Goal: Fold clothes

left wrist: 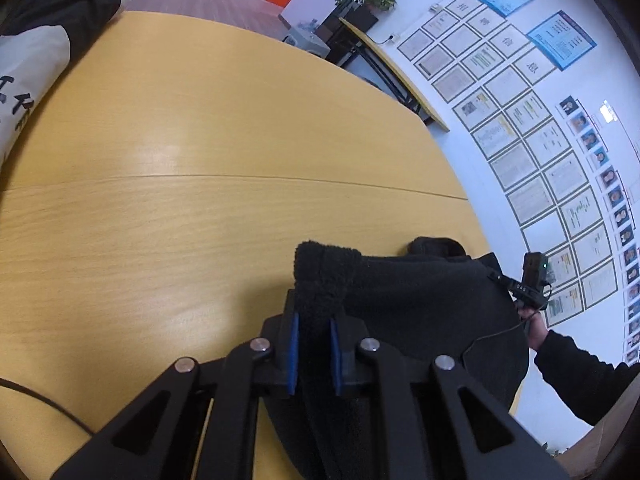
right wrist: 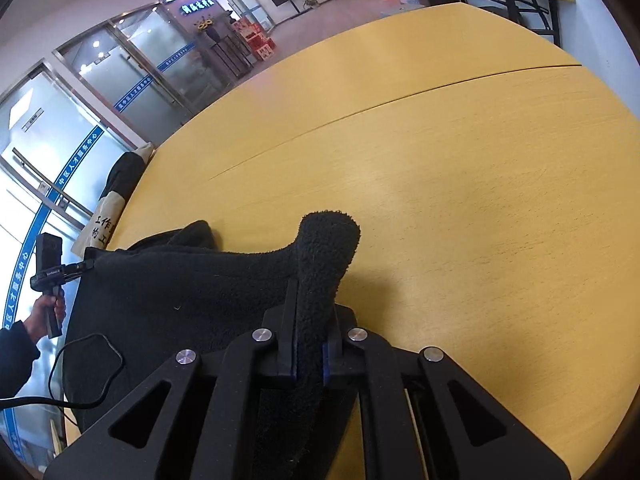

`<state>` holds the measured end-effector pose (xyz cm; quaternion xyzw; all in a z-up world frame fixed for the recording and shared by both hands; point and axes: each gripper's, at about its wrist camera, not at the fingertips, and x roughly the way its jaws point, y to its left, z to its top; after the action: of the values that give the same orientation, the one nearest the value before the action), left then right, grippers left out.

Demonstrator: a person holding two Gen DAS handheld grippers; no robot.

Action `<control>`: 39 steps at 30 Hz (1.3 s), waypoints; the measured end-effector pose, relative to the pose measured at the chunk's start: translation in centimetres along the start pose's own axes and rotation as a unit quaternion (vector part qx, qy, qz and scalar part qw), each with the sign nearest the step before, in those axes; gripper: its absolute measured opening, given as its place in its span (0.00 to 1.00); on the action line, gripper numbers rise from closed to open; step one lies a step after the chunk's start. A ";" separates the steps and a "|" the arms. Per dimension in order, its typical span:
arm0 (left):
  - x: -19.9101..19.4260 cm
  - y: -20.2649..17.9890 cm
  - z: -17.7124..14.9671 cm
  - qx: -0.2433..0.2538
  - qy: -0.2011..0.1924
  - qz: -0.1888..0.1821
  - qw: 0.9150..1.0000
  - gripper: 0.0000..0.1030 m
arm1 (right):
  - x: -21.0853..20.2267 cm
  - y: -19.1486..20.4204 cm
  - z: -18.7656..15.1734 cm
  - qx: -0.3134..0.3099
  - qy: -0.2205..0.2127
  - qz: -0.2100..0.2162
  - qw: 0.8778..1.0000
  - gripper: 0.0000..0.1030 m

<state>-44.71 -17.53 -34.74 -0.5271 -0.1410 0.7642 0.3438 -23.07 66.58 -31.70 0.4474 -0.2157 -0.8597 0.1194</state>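
A black fleece garment lies on the yellow wooden table. My left gripper is shut on a bunched corner of it, and the fleece sticks up past the blue pads. In the right wrist view the same black fleece garment spreads to the left, and my right gripper is shut on another bunched corner that rises between the fingers. The fabric is stretched between the two grippers. Each view shows the other gripper's handle held by a person's hand.
A cream and black bag sits at the table's far left edge, also visible as the bag. A seam runs across the table. A black cable trails over the fleece. A wall of framed papers stands beyond the table.
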 end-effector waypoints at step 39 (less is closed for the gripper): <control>6.8 -15.4 -8.0 0.302 0.074 0.071 0.948 0.92 | 8.9 23.4 -0.6 -0.220 0.009 0.052 0.974 0.65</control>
<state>-33.14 -3.02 -33.88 -0.4623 0.1598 0.7527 0.4407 -27.41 42.29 -27.21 0.4064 -0.0435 -0.8745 0.2612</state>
